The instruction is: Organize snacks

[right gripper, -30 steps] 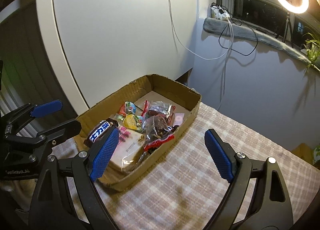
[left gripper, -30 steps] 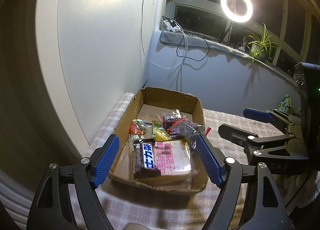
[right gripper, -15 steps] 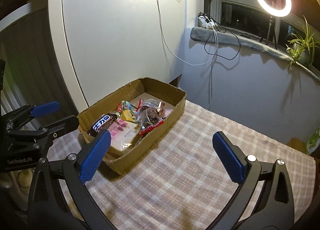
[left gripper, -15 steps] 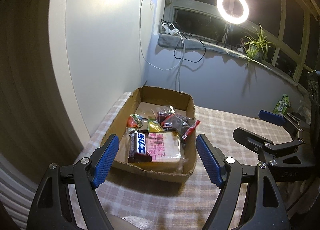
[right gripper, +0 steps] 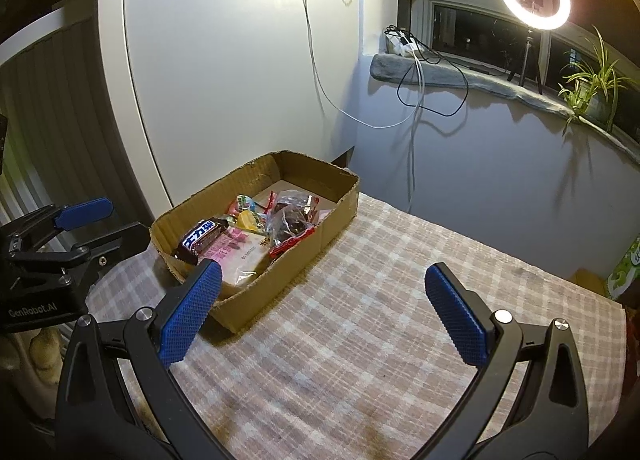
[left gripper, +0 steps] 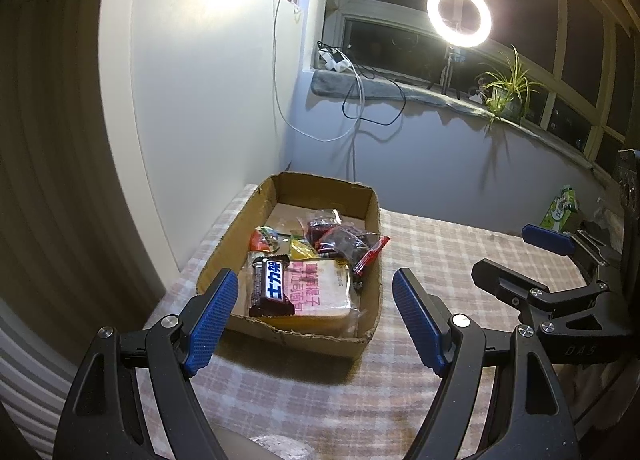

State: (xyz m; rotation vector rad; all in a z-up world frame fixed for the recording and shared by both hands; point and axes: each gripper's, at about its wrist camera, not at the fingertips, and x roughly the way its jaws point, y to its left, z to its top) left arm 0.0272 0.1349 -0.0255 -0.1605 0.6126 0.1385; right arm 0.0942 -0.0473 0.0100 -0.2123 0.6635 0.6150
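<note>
An open cardboard box (left gripper: 320,334) (right gripper: 280,280) sits on the checked tablecloth by the white cabinet. It holds several snacks: a dark chocolate bar (left gripper: 270,286) (right gripper: 202,235) lying on a pink bread pack (left gripper: 320,292), dark red bags (left gripper: 346,240) (right gripper: 292,222) and small bright sweets (left gripper: 264,240). My left gripper (left gripper: 316,318) is open and empty, held back from the box's near wall. My right gripper (right gripper: 322,312) is open and empty over bare cloth right of the box. Each gripper shows in the other's view, the right one (left gripper: 536,260) and the left one (right gripper: 80,220).
A green snack packet (left gripper: 560,208) (right gripper: 626,268) stands at the table's far right edge. A white cabinet (right gripper: 240,80) rises behind the box. A windowsill with cables, a ring light (left gripper: 459,15) and a plant (left gripper: 506,88) runs along the back wall.
Both grippers have pulled back and up from the box, which now looks smaller and farther. Both stay open and empty. The snacks have not moved.
</note>
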